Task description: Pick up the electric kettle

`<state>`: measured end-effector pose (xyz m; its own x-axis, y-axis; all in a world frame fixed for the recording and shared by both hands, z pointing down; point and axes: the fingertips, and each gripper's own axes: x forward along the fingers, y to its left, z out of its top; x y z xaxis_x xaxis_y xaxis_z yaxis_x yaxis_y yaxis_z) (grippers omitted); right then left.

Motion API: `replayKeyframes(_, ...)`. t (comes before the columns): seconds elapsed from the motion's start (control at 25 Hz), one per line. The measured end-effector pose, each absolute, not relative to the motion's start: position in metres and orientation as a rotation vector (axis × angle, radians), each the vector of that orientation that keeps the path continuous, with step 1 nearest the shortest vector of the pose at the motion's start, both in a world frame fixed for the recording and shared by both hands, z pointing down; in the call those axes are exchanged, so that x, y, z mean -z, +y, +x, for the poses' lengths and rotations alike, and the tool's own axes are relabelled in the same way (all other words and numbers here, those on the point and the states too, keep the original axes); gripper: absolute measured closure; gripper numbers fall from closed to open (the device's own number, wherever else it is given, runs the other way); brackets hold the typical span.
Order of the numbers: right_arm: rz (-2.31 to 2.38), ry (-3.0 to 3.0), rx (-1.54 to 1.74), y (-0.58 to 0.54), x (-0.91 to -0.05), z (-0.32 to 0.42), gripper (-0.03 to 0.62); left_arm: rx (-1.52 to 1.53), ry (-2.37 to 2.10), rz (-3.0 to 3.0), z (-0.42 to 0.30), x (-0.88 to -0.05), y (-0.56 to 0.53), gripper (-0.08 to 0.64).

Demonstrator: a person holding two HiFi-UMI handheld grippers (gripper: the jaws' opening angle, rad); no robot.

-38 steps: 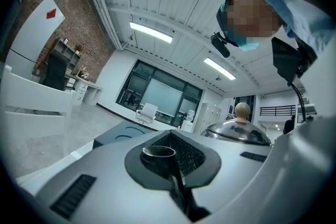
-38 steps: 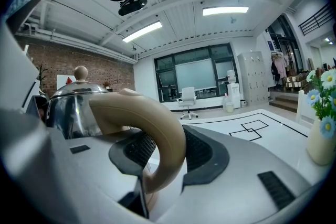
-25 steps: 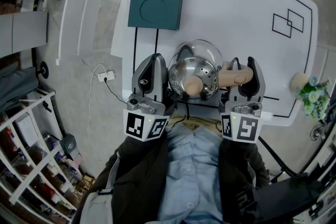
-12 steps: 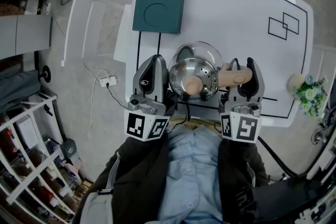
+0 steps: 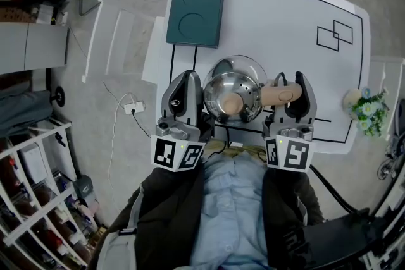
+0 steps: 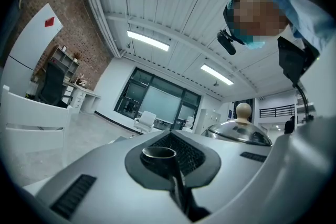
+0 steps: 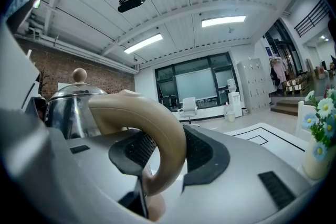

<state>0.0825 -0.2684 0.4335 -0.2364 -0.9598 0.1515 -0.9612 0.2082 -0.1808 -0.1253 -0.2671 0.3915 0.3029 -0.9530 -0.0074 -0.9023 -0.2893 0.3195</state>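
Nothing shifted; right gripper clamps kettle handle, left gripper closed alongside

A white table is marked with black lines. A dark green slab with two circles is placed at its far left corner. Two overlapping outlined rectangles are printed at the far right. A flower pot is seen at the table's right edge. A power strip is laid on the floor to the left.

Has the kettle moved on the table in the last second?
No. The kettle keeps its place beside the front edge of the table; only the view shifted.
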Motion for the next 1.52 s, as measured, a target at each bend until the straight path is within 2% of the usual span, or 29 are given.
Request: replayKeyframes(1.52,1.936,-2.574,-0.162,-0.241,-0.358,0.085,0.434,0.491,-1.813,2.345,-0.126,-0.318,-0.229,0.554)
